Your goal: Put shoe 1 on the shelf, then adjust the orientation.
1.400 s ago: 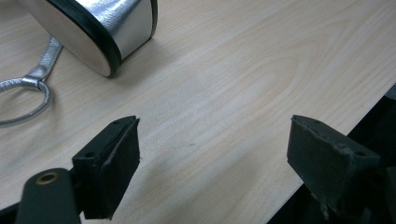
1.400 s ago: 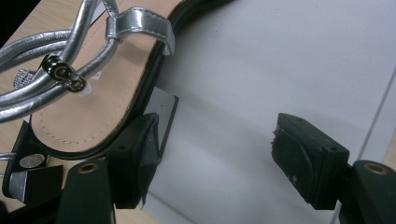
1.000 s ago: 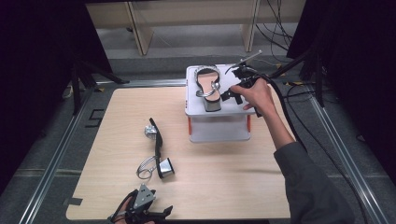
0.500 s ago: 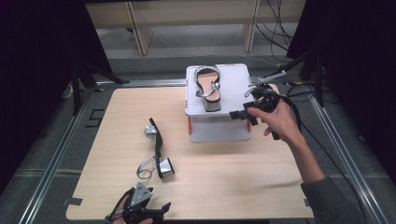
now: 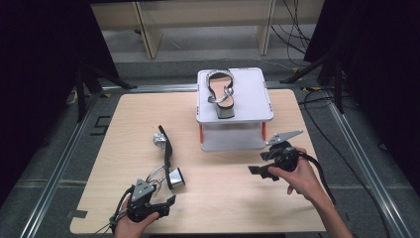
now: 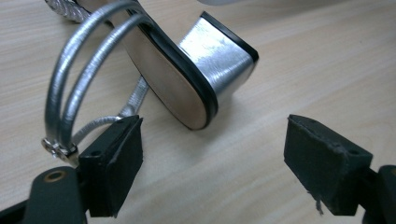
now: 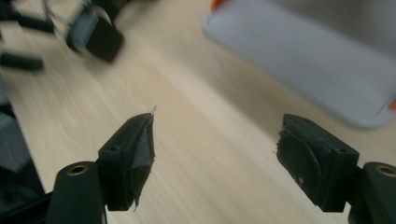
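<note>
The left gripper (image 5: 148, 206) is hovering at the table's (image 5: 223, 198) near edge toward its left corner, jaws spread and empty, aiming at the block heel of the sandal on the table (image 6: 187, 79), which is lying on its side just beyond the pads. The right gripper (image 5: 267, 166) is hanging over the right half of the table, just in front of the white stand (image 5: 252, 99), jaws also spread and holding nothing.

Counting: two silver sandals, one stand, two grippers. The sandal on the stand (image 5: 221, 92) is sitting upright on the top shelf, so that half seems done. Judging from this, the second sandal is waiting to be picked up and placed beside its mate.
</note>
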Demonstrator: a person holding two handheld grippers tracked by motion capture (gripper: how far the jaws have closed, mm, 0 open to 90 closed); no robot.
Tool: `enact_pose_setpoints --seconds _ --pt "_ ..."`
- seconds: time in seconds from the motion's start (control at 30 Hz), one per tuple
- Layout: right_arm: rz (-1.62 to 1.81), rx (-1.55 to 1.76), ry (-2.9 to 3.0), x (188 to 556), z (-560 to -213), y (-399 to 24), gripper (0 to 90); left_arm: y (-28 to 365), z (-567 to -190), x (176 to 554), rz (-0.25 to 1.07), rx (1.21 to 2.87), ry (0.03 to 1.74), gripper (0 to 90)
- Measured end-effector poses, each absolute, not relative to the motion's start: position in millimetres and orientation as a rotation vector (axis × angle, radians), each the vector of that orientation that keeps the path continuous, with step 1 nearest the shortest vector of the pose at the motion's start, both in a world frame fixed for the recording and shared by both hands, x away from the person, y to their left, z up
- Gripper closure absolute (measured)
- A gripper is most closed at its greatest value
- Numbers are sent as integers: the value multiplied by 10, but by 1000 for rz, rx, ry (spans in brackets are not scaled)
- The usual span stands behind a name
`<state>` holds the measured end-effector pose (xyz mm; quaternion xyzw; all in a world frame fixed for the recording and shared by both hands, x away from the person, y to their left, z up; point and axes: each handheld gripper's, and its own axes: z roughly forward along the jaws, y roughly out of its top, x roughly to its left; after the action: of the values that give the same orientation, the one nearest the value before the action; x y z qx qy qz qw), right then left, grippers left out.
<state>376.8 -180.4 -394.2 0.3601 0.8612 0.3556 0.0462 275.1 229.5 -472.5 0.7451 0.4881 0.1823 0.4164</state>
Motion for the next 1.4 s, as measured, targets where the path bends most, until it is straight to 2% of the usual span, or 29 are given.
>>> enact_pose_setpoints --seconds 0.13,0.37,0.9,1.17,1.4 --pt "1032 1142 2640 3684 -4203 -1796 280 2277 -4704 2815 459 1842 1226 213" --pt "939 1049 2661 3599 -4417 -1779 273 2250 -4728 2933 452 1810 1254 221" --pt "980 1063 2667 3558 -4481 -1846 274 2108 -4742 3102 442 1785 1262 232" --pt "966 1074 2696 3566 -4500 -1827 274 2036 -4698 3186 484 1786 1275 251" --pt "1009 1110 2686 3551 -4476 -1820 274 1884 -4627 3191 591 1893 1231 262"
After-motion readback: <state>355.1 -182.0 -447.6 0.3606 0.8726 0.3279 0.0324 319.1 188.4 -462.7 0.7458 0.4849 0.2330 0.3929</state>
